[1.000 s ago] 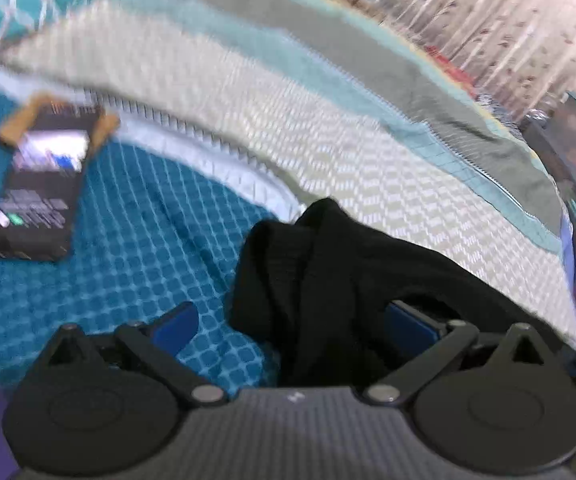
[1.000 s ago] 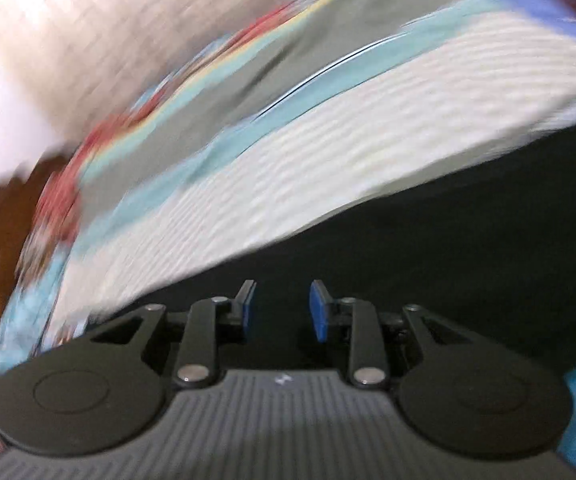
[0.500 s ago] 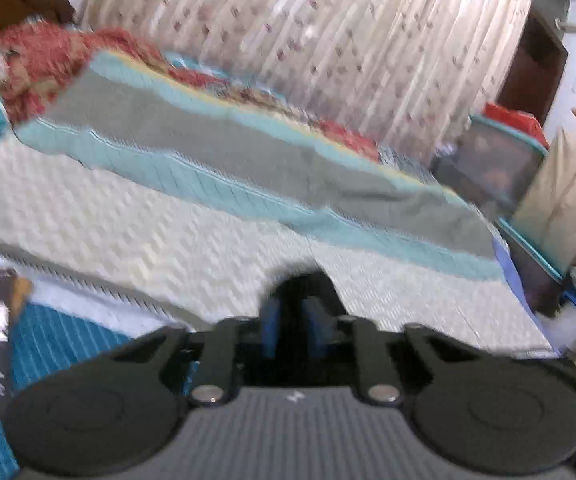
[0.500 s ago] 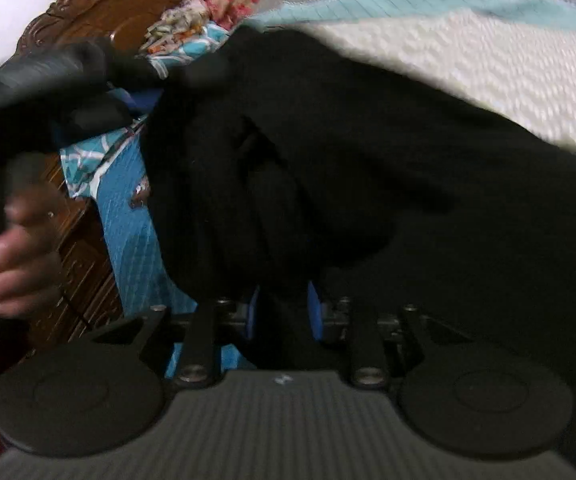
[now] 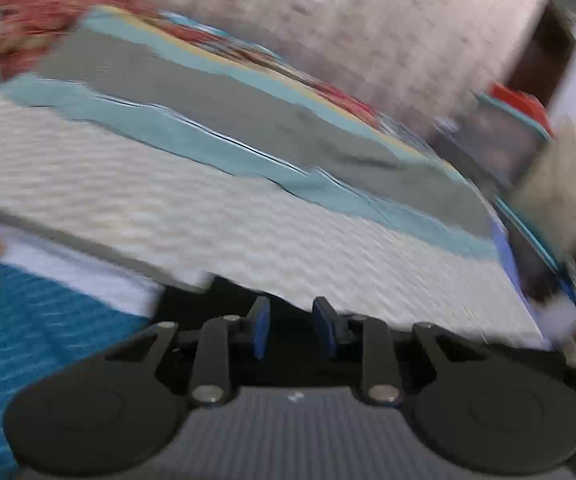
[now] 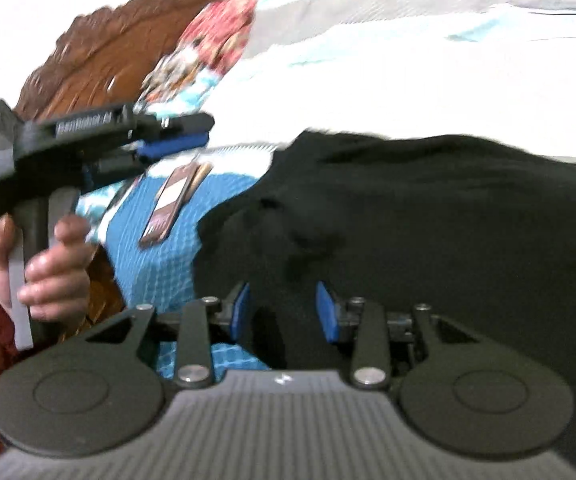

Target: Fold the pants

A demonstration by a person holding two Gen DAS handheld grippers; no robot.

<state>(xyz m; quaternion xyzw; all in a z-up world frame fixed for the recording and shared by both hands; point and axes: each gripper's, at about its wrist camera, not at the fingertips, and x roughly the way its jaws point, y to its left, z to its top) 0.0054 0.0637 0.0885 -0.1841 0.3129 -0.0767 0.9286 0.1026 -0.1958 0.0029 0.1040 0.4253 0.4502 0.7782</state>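
the black pants (image 6: 428, 220) lie heaped on the bed (image 6: 408, 92), over the blue quilted cover (image 6: 160, 256) and against the pale bedspread (image 5: 208, 220), so the job looks to be between grips, the cloth let go to be regrasped. the left tongs (image 6: 176, 146) and right tongs (image 6: 282, 312) have just been opening and stand parted, gripping nothing, the right ones with cloth beneath. next they need a hem or waistband edge, steering clear of the phone (image 6: 174, 204); the far bedspread offers open room.
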